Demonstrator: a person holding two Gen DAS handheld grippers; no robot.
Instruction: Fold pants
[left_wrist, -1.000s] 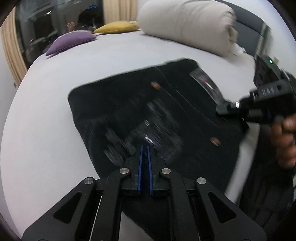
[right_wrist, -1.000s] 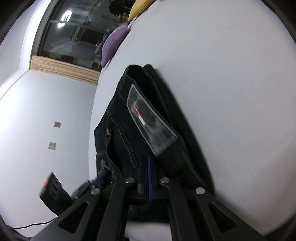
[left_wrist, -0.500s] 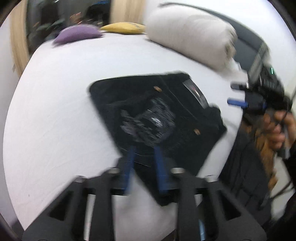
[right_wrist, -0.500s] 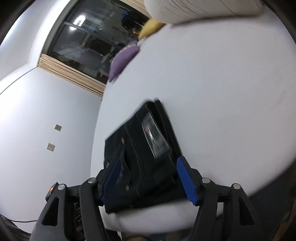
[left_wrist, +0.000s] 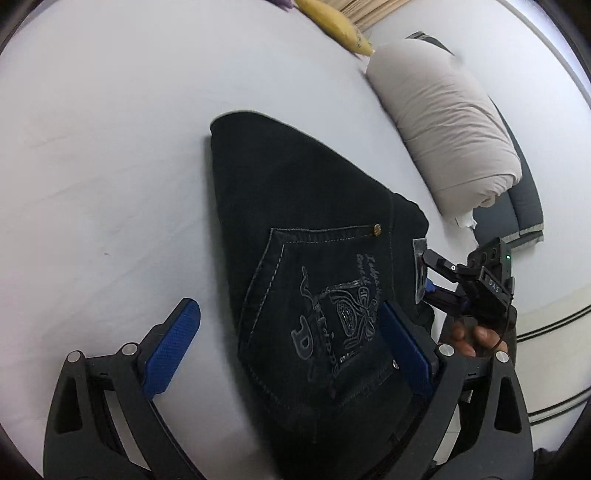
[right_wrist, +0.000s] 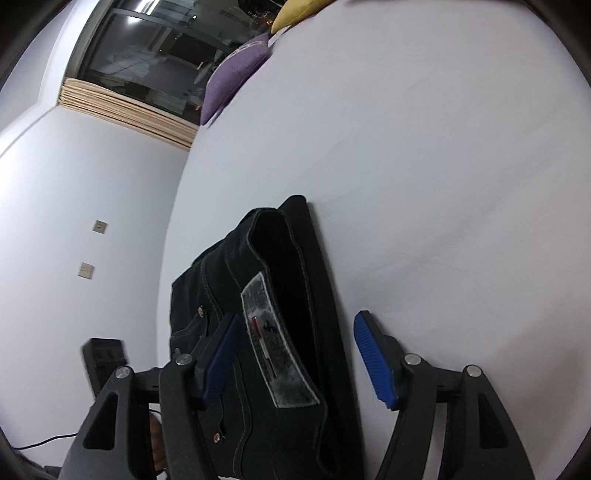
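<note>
The black jeans lie folded in a compact stack on the white bed, back pocket with pale embroidery facing up. My left gripper is open and empty, its blue pads straddling the near edge of the stack. In the right wrist view the jeans show their waistband and a grey label. My right gripper is open and empty just above the waistband end. It also shows in the left wrist view, at the stack's right edge.
A rolled beige duvet lies beyond the jeans at the right. A yellow cushion and a purple cushion sit at the bed's far end. The white sheet spreads left of the jeans. The bed's edge runs near the stack.
Both grippers were shut on the jeans a second ago; both have opened and let go. The cameras have shifted closer, and the folded stack lies still on the bed.
</note>
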